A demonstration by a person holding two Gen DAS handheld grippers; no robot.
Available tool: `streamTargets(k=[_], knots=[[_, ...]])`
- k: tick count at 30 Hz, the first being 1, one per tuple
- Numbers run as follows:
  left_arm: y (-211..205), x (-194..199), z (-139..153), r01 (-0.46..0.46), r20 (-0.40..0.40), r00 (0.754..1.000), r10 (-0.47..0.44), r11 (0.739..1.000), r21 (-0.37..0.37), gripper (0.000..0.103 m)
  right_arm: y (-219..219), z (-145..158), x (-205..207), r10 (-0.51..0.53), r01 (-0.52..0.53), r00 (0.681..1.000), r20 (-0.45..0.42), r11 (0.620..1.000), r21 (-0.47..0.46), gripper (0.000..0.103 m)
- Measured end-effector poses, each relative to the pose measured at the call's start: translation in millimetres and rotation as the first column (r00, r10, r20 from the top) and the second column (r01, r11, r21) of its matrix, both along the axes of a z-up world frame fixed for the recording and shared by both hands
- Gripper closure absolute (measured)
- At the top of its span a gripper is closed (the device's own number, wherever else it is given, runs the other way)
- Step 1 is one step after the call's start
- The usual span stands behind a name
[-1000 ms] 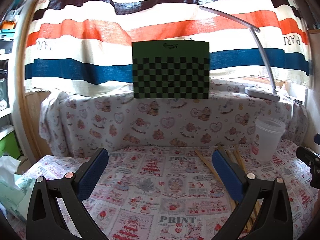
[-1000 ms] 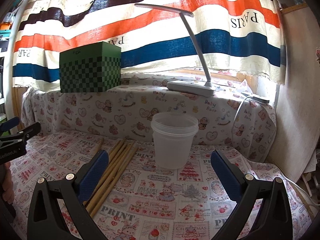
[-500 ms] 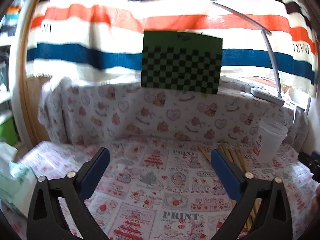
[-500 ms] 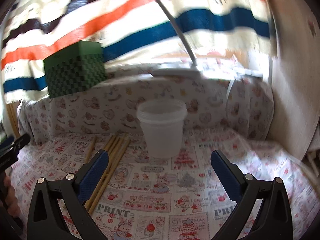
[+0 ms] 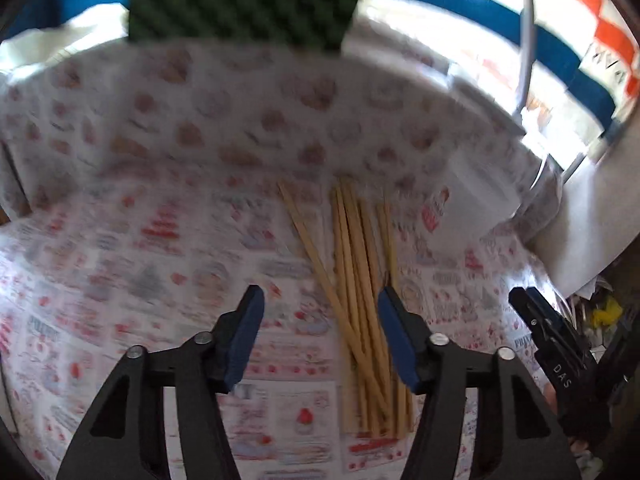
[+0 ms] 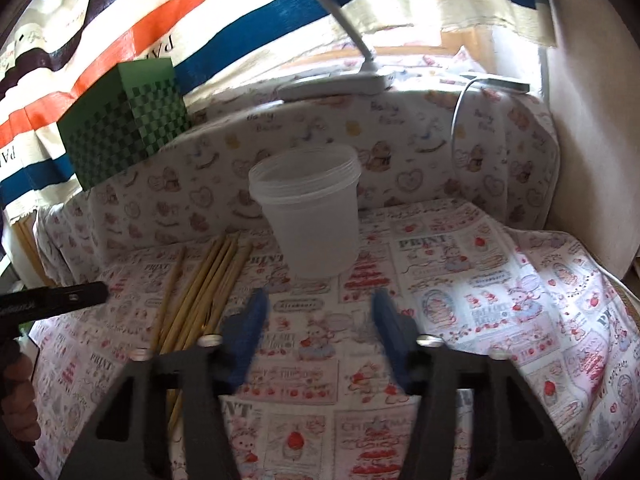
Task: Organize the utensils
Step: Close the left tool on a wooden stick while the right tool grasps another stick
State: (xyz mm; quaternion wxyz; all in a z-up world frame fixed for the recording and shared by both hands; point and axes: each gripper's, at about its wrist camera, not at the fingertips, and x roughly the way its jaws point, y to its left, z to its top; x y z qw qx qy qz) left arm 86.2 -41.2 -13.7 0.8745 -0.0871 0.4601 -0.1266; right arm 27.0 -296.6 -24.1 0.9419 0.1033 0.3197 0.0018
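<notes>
We see a loose bundle of wooden chopsticks (image 5: 362,300) lying on the printed tablecloth (image 6: 500,320), just left of one clear plastic cup (image 6: 310,216); their exact count is unclear. The cloth reads "PRINT" and "CHRISTMAS"; the striped curtain (image 6: 224,24) shows mirrored "PARIS". Our left gripper (image 5: 320,322) and right gripper (image 6: 318,320) both hover with jaws apart, empty.
</notes>
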Motion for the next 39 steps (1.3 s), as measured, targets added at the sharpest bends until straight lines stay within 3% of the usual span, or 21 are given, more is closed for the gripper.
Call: streamTargets(k=[2, 6, 11, 13, 15, 19, 23, 30, 33, 39], knots=[[-8, 10, -11, -0.004, -0.064, 0.998, 0.006, 1.000, 0.030, 0.061, -2, 0, 6, 0.014, -0.013, 0.999, -0.031, 0.999, 0.038, 0.066], [-13, 17, -28, -0.012, -0.173, 0.985, 0.002, 0.999, -0.053, 0.064, -6, 4, 18, 0.054, -0.045, 0.995, -0.087, 0.994, 0.102, 0.070], [-23, 17, -36, -0.028, -0.155, 0.987, 0.032, 0.999, 0.031, 0.080, -9, 15, 29, 0.023, -0.017, 0.997, -0.078, 0.996, 0.084, 0.070], [-21, 17, -37, -0.026, -0.156, 0.987, 0.027, 1.000, 0.009, 0.094, -7, 15, 33, 0.031, -0.023, 0.995, -0.090, 0.996, 0.092, 0.070], [-19, 15, -36, -0.010, -0.163, 0.987, 0.009, 1.000, -0.009, 0.097, -3, 14, 33, 0.050, -0.040, 0.993, -0.108, 0.995, 0.093, 0.070], [-11, 2, -19, -0.013, -0.067, 0.998, 0.015, 0.999, 0.030, 0.097, 11, 13, 32, 0.110, -0.099, 0.985, -0.131, 0.992, 0.084, 0.072], [4, -11, 4, -0.031, 0.026, 0.999, 0.030, 0.999, 0.041, 0.097, 29, 9, 30, 0.186, -0.159, 0.967, -0.175, 0.975, 0.155, 0.072], [20, -38, 43, -0.056, 0.207, 0.978, 0.035, 0.994, 0.093, 0.097, 62, -8, 37, 0.248, -0.199, 0.938, -0.242, 0.957, 0.211, 0.080], [30, -41, 51, -0.072, 0.231, 0.971, 0.058, 0.996, 0.050, 0.097, 63, -13, 56, 0.234, -0.155, 0.930, -0.284, 0.949, 0.275, 0.086], [46, -38, 53, -0.101, 0.241, 0.966, 0.094, 0.995, 0.016, 0.097, 74, -13, 101, 0.184, -0.111, 0.917, -0.353, 0.970, 0.217, 0.086]])
